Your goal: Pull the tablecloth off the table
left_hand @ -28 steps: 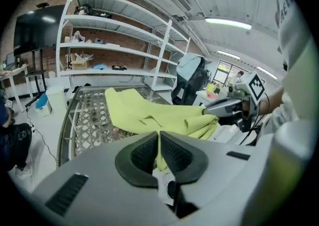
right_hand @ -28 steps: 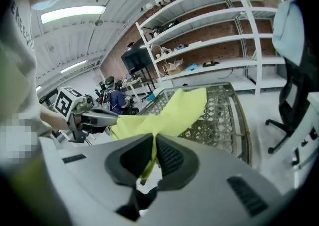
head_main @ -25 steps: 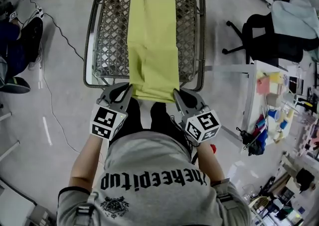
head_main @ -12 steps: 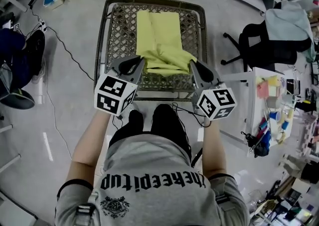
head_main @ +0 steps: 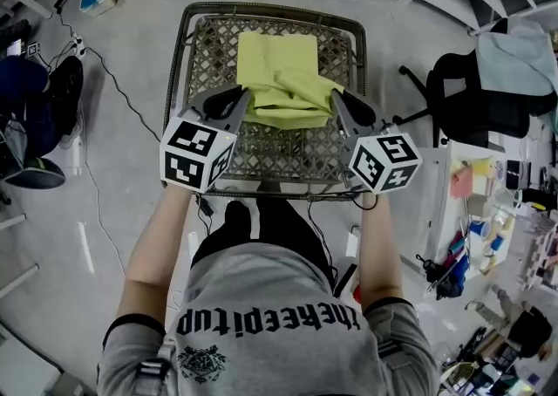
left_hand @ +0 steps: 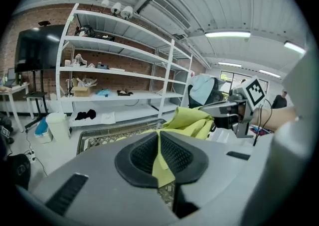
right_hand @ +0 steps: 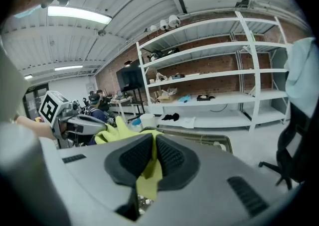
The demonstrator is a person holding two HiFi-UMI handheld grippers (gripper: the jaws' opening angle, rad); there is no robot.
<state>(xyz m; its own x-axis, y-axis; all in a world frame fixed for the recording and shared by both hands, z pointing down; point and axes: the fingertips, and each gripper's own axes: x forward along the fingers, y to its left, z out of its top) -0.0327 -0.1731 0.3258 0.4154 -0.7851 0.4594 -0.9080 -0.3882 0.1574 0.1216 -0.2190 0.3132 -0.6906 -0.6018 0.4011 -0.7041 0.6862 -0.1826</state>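
Head view: left gripper and right gripper are held side by side above the rectangular metal counter with a woven lattice top, marker cubes turned toward the person. Both grip the near edge of the yellow-green tablecloth, one at each near corner. Left gripper view: jaws almost together, black ribbed pads pinched on a thin fold of the cloth, a short tail of fabric hanging out below them. Right gripper view: same state, pads clamped on a fold, with a crumpled tail showing beneath. Cloth position: the far part lies flat on the lattice, toward the counter's far edge and about centred across its width; the near part is lifted off the surface and bunched in loose folds between the two grippers. The near stretch of lattice, under and in front of the grippers, is bare, as are the strips on either side of the cloth. Each gripper view shows the other gripper across the bunched fabric. Surroundings: grey concrete floor with cables, black office chair right of the counter, white open shelving against a brick wall beyond it
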